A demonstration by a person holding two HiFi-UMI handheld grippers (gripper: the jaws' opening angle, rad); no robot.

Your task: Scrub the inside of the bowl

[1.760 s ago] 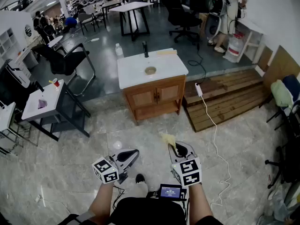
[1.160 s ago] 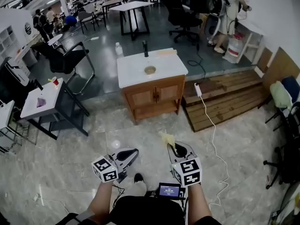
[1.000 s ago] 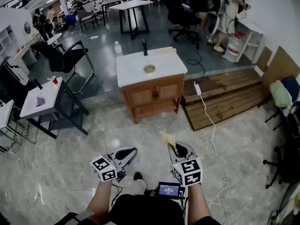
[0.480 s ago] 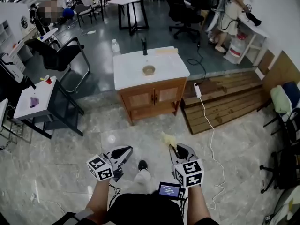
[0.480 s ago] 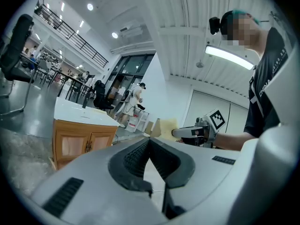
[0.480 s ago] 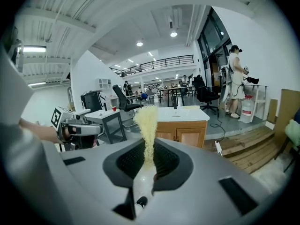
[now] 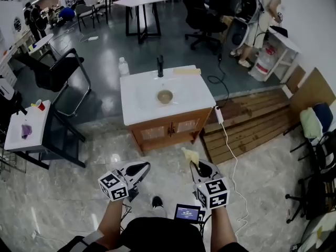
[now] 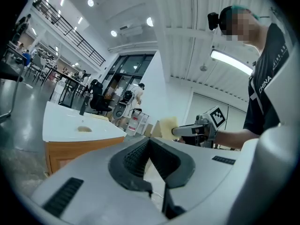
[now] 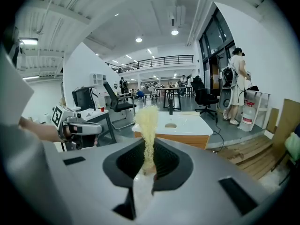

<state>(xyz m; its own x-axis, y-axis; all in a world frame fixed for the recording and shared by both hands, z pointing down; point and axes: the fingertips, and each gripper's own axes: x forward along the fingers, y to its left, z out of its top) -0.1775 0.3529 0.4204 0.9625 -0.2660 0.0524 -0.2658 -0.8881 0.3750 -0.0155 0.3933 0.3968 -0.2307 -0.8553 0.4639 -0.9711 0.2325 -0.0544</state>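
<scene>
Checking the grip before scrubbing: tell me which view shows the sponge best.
The right gripper view: the yellow sponge stands edge-on, clamped in the right gripper. The head view shows only its small tip ahead of that gripper; the left gripper view shows its broad face from the side.

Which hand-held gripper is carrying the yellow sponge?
The right hand-held gripper: its jaws are clamped on the yellow sponge, which sticks out ahead. The left hand-held gripper is shut with nothing between its jaws.
</scene>
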